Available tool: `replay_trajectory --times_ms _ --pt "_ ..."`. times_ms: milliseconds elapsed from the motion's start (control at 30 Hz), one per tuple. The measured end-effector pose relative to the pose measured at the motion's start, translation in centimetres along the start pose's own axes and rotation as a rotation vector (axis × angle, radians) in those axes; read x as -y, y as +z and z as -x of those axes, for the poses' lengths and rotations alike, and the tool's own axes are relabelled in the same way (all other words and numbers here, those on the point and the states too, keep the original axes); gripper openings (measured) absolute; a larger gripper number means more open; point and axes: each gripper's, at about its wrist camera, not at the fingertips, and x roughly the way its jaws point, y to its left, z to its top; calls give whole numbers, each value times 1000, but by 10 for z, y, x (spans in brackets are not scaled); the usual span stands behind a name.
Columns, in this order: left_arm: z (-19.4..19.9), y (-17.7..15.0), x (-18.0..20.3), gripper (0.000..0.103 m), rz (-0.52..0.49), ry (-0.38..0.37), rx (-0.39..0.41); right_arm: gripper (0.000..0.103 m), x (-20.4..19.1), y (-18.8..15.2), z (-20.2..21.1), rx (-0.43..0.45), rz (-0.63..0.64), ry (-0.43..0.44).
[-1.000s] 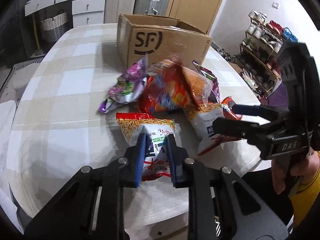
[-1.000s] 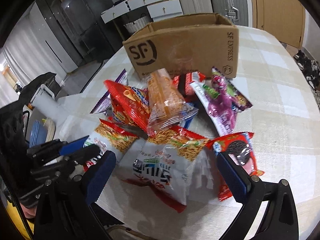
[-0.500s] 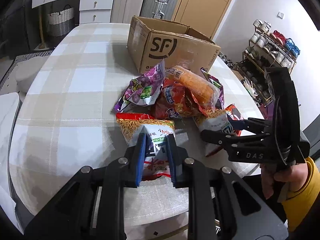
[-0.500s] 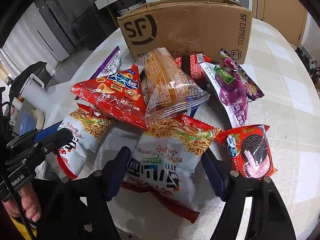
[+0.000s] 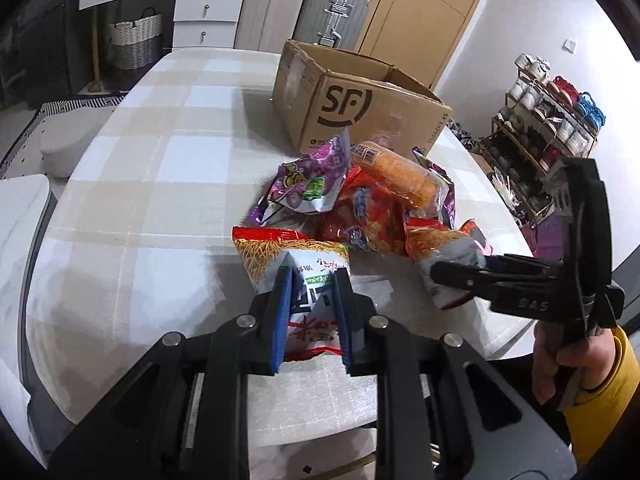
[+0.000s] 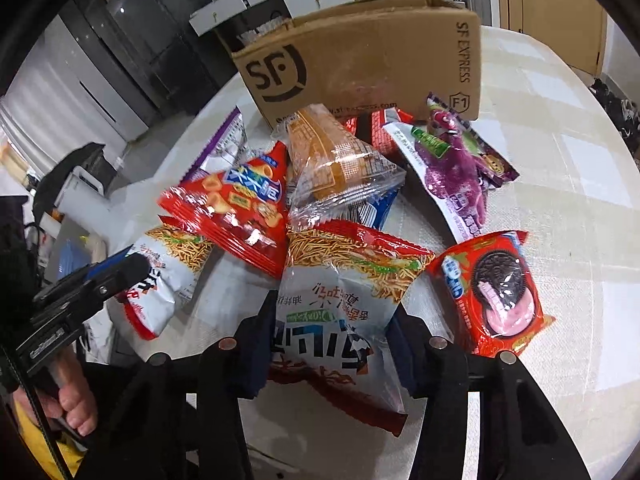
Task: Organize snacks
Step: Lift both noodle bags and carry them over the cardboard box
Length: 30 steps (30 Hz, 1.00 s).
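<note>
A: Where does the pile sit?

B: On the worktop (image 5: 168, 184), just in front of the cardboard box (image 6: 360, 60). A cookie pack (image 6: 496, 292) lies at its right edge.

A: And the two noodle packs?

B: Nearest me. My left tongs (image 5: 312, 314) pinch the left noodle pack (image 5: 308, 280); the right noodle pack (image 6: 340, 304) lies between my closing right tongs (image 6: 332, 344), partly under a chip bag (image 6: 236, 208).
</note>
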Motion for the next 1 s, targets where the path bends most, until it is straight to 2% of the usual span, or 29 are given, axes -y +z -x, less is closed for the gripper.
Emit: replay_trajectory --times_ms 200,267,600,1000 --pt "7 -4 -4 18 15 -10 14 50 17 -6 21 44 -58 31" --pt "9 -4 -5 18 15 -10 18 50 24 -8 29 59 -91 67" --pt "31 -5 -2 18 15 -34 87 50 39 -21 75 193 -142 166" --pt "59 10 18 18 -7 -63 174 50 19 -3 100 293 -75 218"
